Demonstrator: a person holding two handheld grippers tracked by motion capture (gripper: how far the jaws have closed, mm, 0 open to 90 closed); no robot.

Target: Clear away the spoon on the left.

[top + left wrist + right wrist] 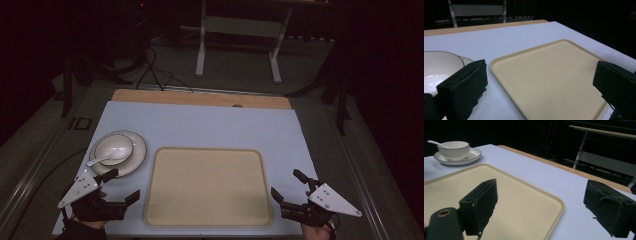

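A beige tray point(207, 186) lies empty at the near middle of the pale blue table mat point(210, 125). Left of it stands a white plate point(135, 159) carrying a white bowl point(116, 146), with a white spoon point(100, 161) resting in the bowl. My left gripper point(121, 185) is open with nothing between its jaws, just off the tray's left edge and near the plate. My right gripper point(288, 184) hovers open and empty at the tray's right edge. The left gripper view looks across the tray point(554, 82) past the bowl point(436, 67). The right gripper view shows tray point(519, 202), bowl point(454, 148) and plate point(472, 155).
A strip of bare wooden tabletop point(200, 97) runs along the mat's far edge. Beyond the table, on the dark floor, stand a white-legged frame point(240, 30) and loose cables point(155, 70). The mat's near edge lies just under both hands.
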